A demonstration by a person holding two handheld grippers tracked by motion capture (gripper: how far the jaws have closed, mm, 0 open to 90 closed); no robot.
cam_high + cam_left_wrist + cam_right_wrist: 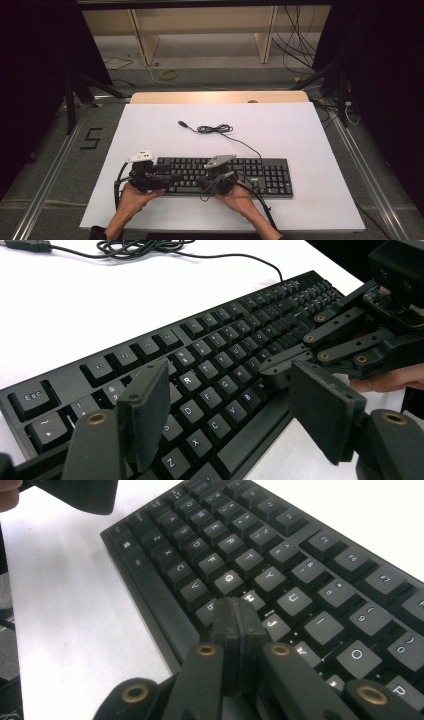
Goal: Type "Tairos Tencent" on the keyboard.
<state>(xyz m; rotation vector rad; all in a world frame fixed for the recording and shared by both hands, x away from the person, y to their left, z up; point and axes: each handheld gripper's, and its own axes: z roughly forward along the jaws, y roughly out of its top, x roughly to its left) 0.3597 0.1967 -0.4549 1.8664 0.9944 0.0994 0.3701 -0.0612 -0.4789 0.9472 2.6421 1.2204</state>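
Note:
A black keyboard (235, 175) lies flat on the white board near the front edge, with its cable (216, 129) coiled behind it and ending in a USB plug (183, 123). My left gripper (162, 182) hovers over the keyboard's left end. In the left gripper view this gripper (235, 415) is open, with letter keys of the keyboard (210, 340) showing between its pads. My right gripper (199, 181) points left over the middle keys. In the right gripper view this gripper (237, 617) is shut with nothing in it, its tip low over the keyboard (300, 555) near the H key. I cannot tell whether it touches.
The white board (300, 135) covers a wooden table. Both hands come in from the bottom edge, and a cable trails from each gripper. Behind the table are wooden shelf legs (145, 40) and loose floor cables (295, 45).

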